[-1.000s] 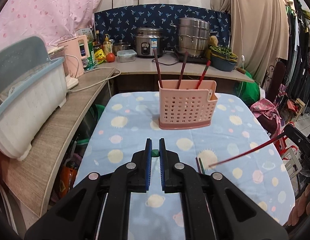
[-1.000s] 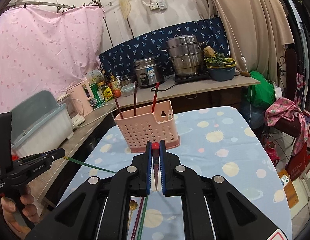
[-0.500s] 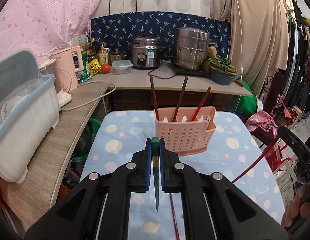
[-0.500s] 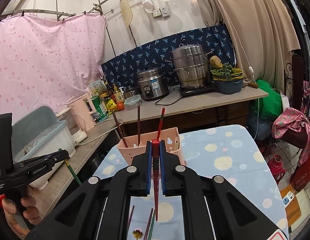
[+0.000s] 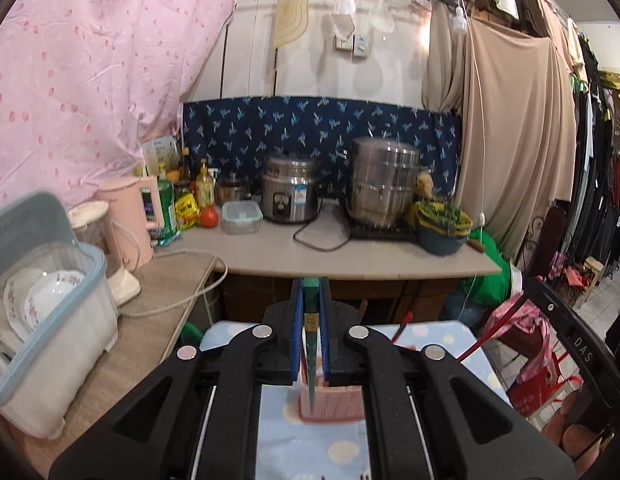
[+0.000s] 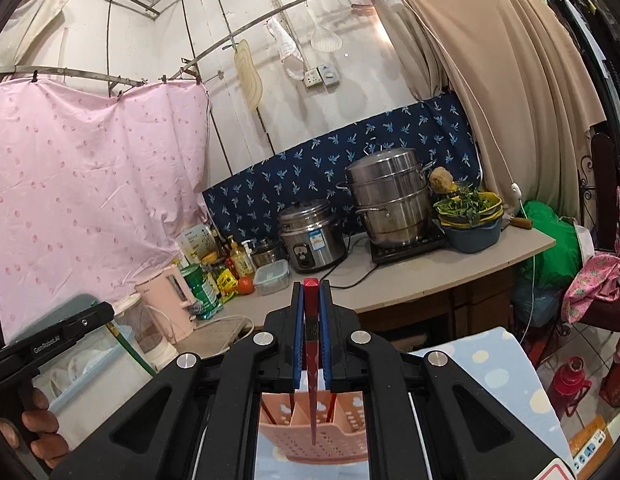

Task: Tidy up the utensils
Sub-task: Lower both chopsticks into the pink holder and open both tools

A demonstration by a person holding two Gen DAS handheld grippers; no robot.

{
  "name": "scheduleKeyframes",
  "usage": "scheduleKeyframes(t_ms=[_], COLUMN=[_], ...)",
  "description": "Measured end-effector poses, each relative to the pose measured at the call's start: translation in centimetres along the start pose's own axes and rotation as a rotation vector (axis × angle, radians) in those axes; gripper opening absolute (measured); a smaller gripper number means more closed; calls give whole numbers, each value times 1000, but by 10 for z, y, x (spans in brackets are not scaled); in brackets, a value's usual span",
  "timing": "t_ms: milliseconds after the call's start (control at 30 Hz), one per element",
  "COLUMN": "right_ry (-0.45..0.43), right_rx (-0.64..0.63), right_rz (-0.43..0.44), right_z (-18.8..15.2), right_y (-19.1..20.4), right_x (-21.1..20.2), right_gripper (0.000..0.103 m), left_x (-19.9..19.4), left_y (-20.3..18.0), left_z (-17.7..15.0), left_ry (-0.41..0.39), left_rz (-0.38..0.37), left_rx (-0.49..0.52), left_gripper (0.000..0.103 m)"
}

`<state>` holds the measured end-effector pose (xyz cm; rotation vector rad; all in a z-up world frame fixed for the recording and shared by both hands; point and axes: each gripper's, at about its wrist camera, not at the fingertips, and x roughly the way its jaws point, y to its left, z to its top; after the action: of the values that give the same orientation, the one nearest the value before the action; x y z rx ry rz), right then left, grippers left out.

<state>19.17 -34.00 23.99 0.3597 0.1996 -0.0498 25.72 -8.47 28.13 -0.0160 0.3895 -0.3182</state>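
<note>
Hanging over a pink perforated utensil holder [image 5: 332, 402], two chopsticks are waiting to go in, one pinched in each hand-held tool. On the left, the left gripper [image 5: 311, 320] is clamping its blue pads onto the thick end of a green chopstick [image 5: 311, 344], whose thin tip is pointing down toward the holder standing on the blue dotted tablecloth [image 5: 310, 444]. Seen from that same camera, the other tool is coming in from the right edge with its own stick slanting toward the same holder. On the right, the right gripper [image 6: 311, 320] is squeezing a red chopstick [image 6: 311, 364] the same way, tip dangling above the holder's divided compartments, where a few chopsticks [image 6: 332, 404] are already leaning. From this camera the left tool is showing at the far left, held by a hand [image 6: 40, 432]. The risk is looking plain enough: both sticks are being aimed at one small holder from opposite sides, and they may be crossing or knocking together on the way down. A tip catching the rim or a divider could be tipping the light plastic holder, or levering a stick out of its narrow pinch, since each is hanging from its top end alone and is free to swing. The sticks already leaning inside may also be deflecting a newcomer into the wrong slot.
</note>
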Motion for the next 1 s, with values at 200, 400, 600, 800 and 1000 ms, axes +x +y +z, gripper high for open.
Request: scheduleKeyframes(t_ms=[200,400,600,800,1000], right_ry=[-14,38,97,151,182], right_rx=[-4,-19,-24,-19,-23], right_rz=[-1,-7,-16,-28,-36], right_z=[11,-3,-28,-46,-57], right_y=[7,7,-1,-10,-13], right_x=[36,67,86,101,107], right_gripper=[7,7,7,7,8], left_x=[24,57,90,119,131], left_y=[-5,-10,-9,-4,-4], left_z=[25,24,4,-25,-43], left_ry=[-71,-72,-15,64,106], left_rz=[5,1,3,6,17], left_rx=[-4,-3,-9,-23,-16], left_gripper=[7,7,7,7,7])
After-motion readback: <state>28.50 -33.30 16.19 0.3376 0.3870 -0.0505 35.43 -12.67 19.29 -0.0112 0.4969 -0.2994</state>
